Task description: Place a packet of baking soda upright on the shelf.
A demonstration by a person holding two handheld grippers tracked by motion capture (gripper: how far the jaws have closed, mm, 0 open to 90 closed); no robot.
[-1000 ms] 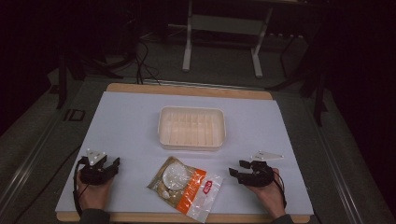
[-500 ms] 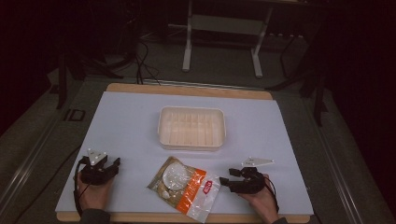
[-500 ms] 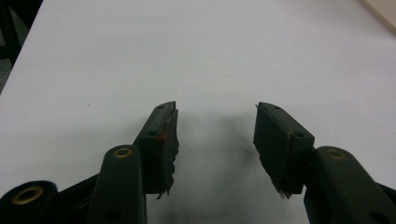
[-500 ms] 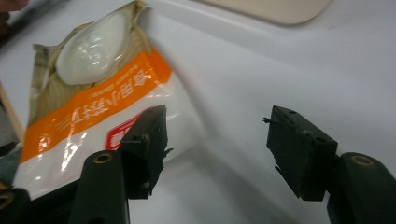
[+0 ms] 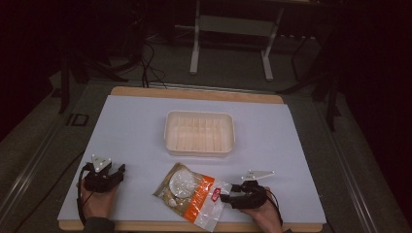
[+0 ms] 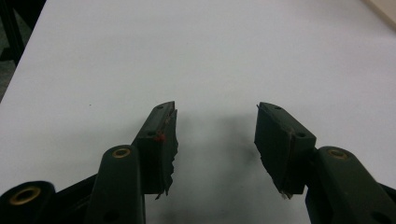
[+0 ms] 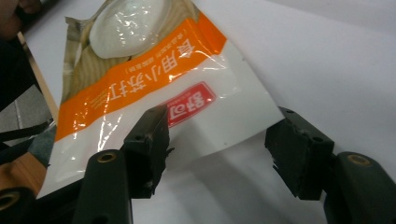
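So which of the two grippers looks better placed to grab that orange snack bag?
The right gripper: its open jaws already straddle the edge of the bag, as the right gripper view shows. The left gripper is open too, but sits off to the side over bare table.

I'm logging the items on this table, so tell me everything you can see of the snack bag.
The snack bag is a glossy plastic pouch, clear and white with an orange band, a red label and printed characters. Pale round pieces show through its window. It lies flat and slanted on the white table, just in front of the tray. The right gripper stands open around its near corner.
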